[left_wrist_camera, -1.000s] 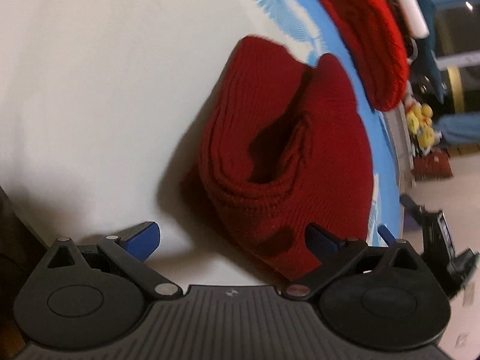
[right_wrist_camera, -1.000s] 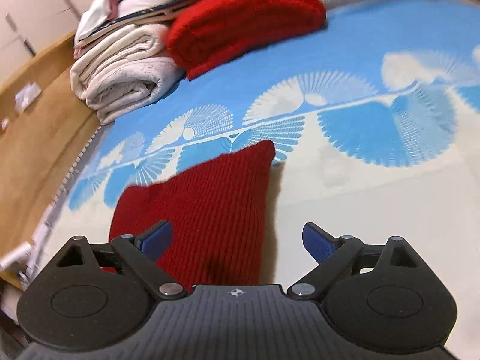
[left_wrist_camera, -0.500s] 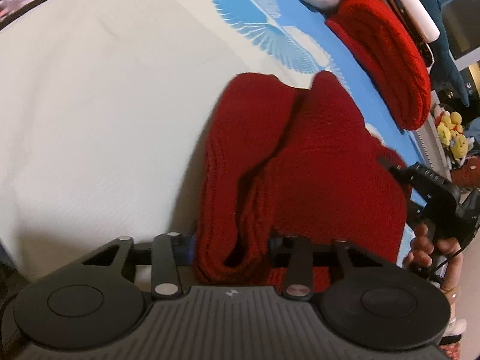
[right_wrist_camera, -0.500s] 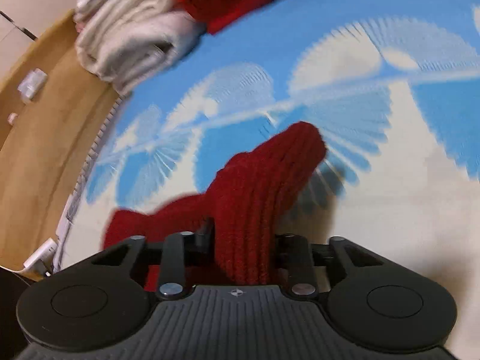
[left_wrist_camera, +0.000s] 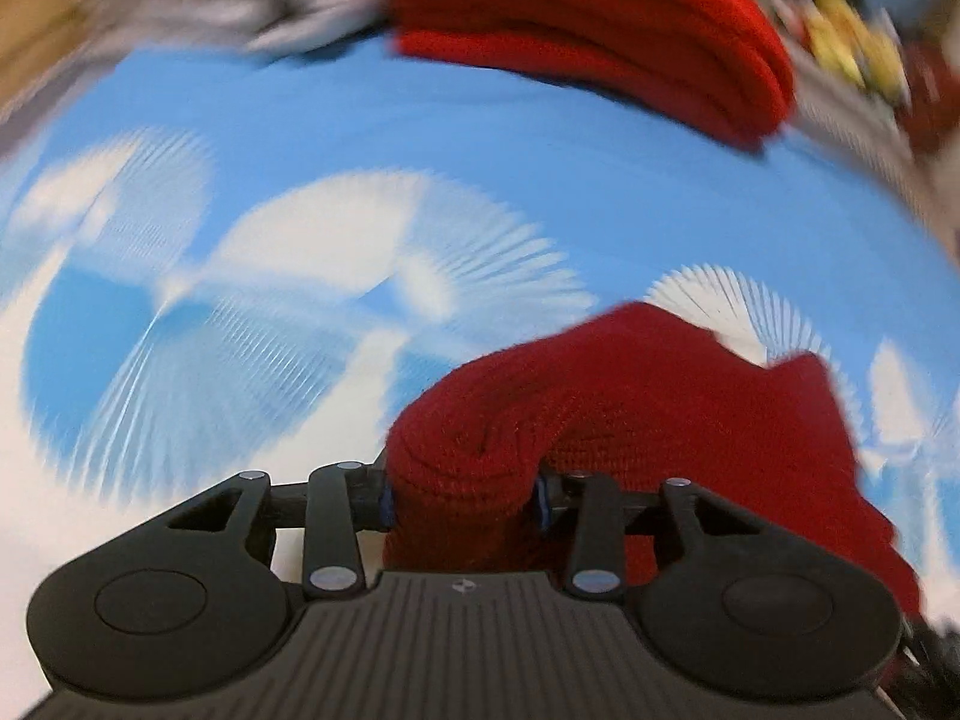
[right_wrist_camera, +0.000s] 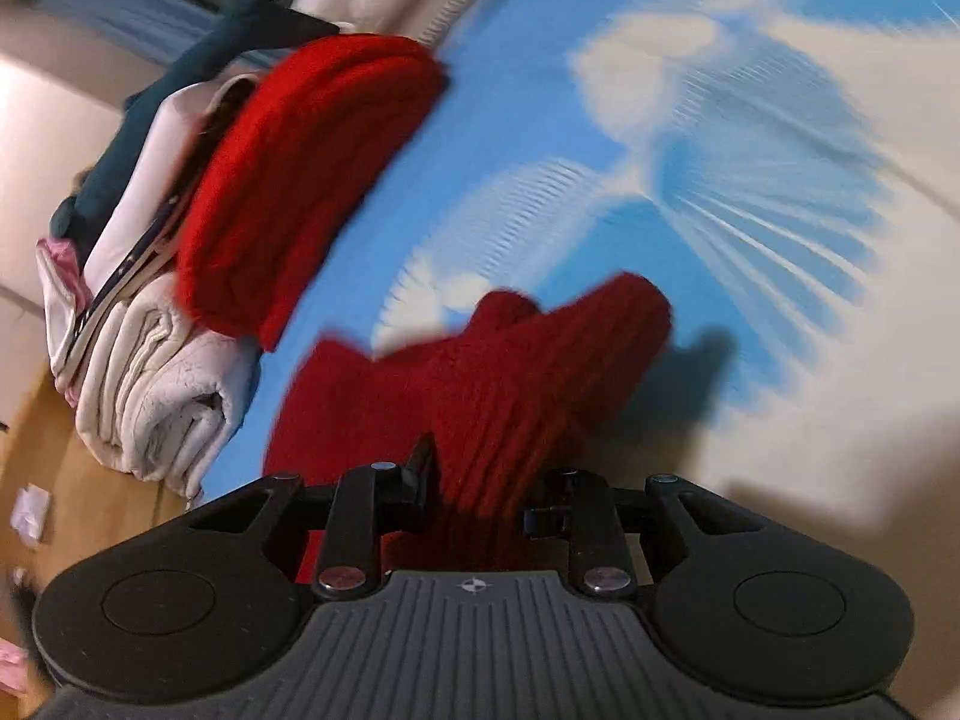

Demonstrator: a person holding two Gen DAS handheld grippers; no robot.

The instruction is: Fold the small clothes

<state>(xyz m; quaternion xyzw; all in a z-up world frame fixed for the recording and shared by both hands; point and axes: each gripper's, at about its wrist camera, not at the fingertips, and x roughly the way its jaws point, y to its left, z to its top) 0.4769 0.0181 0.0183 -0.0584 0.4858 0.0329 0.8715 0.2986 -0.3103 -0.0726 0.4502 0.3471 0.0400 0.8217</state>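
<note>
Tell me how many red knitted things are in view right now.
2. One dark red knit piece is clamped in both grippers over the blue and white mat. A brighter red folded knit sits by the white folded pile. More may be hidden there.

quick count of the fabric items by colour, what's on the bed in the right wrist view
red: 2, the dark red knit clamped in the right gripper and a folded red knit on the pile
white or cream: 2, folded
dark teal: 1
total: 5
</note>
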